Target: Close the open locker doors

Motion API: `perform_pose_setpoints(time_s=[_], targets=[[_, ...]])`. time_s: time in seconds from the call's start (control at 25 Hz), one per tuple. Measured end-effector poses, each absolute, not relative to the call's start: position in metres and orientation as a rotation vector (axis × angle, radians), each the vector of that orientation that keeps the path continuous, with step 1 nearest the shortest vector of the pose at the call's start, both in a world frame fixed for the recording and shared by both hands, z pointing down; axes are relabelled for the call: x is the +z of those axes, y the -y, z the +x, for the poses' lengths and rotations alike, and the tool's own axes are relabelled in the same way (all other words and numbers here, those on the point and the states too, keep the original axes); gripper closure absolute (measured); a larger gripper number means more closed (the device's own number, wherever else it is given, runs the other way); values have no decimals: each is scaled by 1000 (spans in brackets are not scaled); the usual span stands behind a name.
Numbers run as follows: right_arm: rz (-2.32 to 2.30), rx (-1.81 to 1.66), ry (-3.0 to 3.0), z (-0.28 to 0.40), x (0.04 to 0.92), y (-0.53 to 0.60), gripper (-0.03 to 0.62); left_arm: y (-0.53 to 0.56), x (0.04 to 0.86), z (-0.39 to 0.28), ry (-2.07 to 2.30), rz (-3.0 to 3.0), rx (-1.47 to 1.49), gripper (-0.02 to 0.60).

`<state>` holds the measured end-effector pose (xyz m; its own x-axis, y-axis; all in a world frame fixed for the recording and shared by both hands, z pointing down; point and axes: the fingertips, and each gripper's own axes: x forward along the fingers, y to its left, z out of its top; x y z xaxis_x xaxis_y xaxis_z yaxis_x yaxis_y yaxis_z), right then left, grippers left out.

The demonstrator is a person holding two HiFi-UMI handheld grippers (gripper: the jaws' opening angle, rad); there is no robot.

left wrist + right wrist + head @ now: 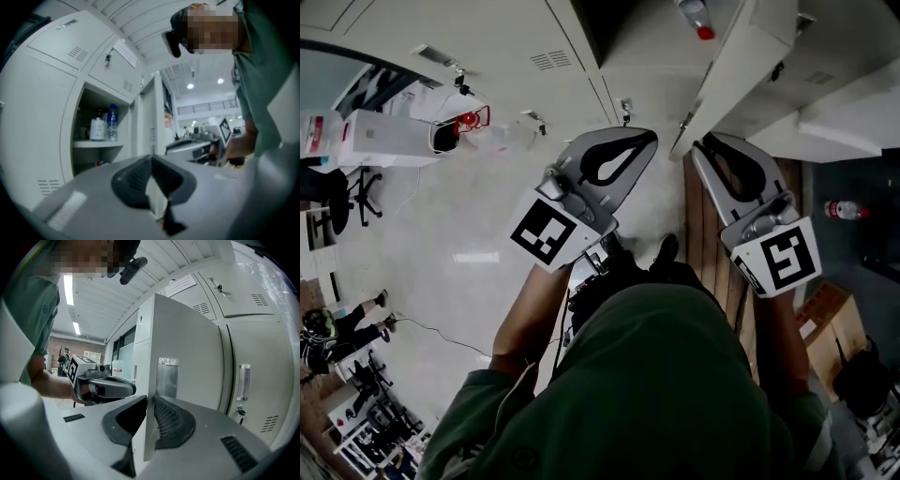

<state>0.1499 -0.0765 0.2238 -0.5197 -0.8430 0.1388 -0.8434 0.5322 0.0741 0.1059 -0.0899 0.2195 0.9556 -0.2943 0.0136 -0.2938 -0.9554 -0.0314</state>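
Pale, perhaps polished floor [469, 234]; grey lockers [487, 37]

The pale grey flat shelf [93, 144] inside the open locker compartment [86, 101] carried a white cylindrical container [96, 129]. An upright clear plastic bottle [112, 123] stood on the shelf just beside the container, nearer the shelf's right end.
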Motion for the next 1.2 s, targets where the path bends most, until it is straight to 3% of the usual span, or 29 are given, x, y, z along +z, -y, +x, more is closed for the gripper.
perform_pose_setpoints(time_s=[1.2], targets=[[1497,-14,2553,79,219,199,556,209,221,37,-596,-3011,12,578]])
